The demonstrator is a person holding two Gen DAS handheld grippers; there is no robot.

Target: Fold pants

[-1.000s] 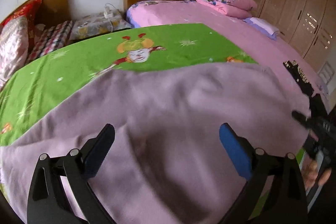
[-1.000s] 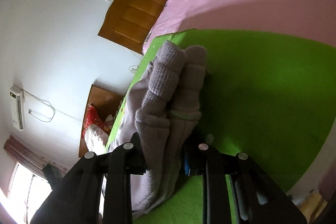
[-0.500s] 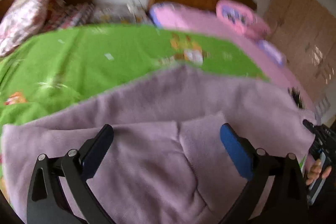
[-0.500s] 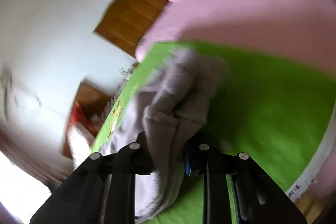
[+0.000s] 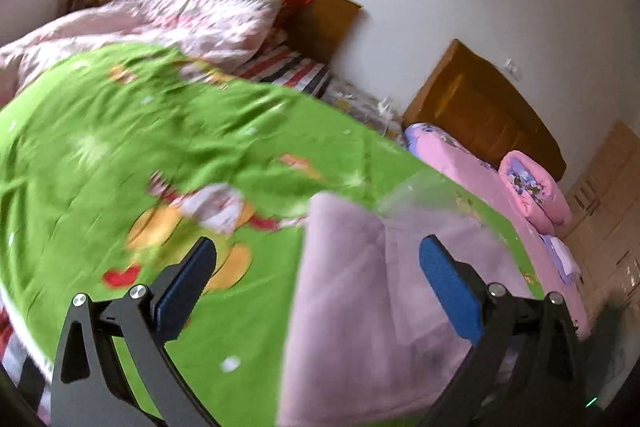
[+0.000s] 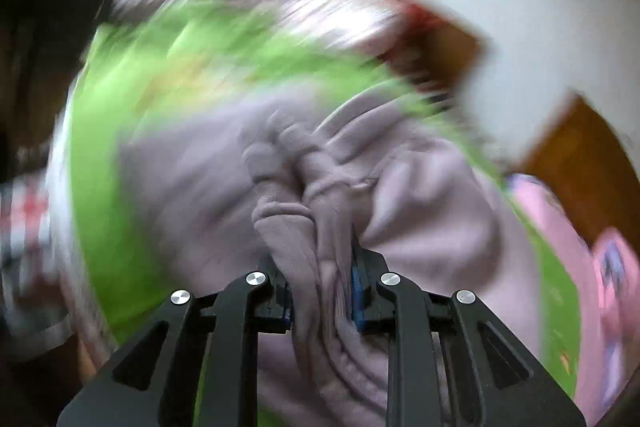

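The mauve fleece pants [image 5: 372, 307] lie on the green cartoon bedsheet [image 5: 120, 163], their folded edge running up the middle of the left wrist view. My left gripper [image 5: 316, 283] is open and empty, hovering over the pants' left edge. My right gripper [image 6: 320, 279] is shut on a bunched fold of the pants [image 6: 304, 211], with ribbed cuffs showing just past the fingers. The right wrist view is blurred by motion.
A pink-white quilt [image 5: 160, 23] and red pillow lie at the head of the green bed. A second bed with a pink sheet [image 5: 472, 171] and rolled pink quilt [image 5: 536, 191] stands to the right. Wooden headboards and wardrobe doors [image 5: 608, 195] line the walls.
My right gripper has swung the held cuffs across the bed, folding the pants over. My left gripper has turned left, so the pants now fill only the right half of its view.
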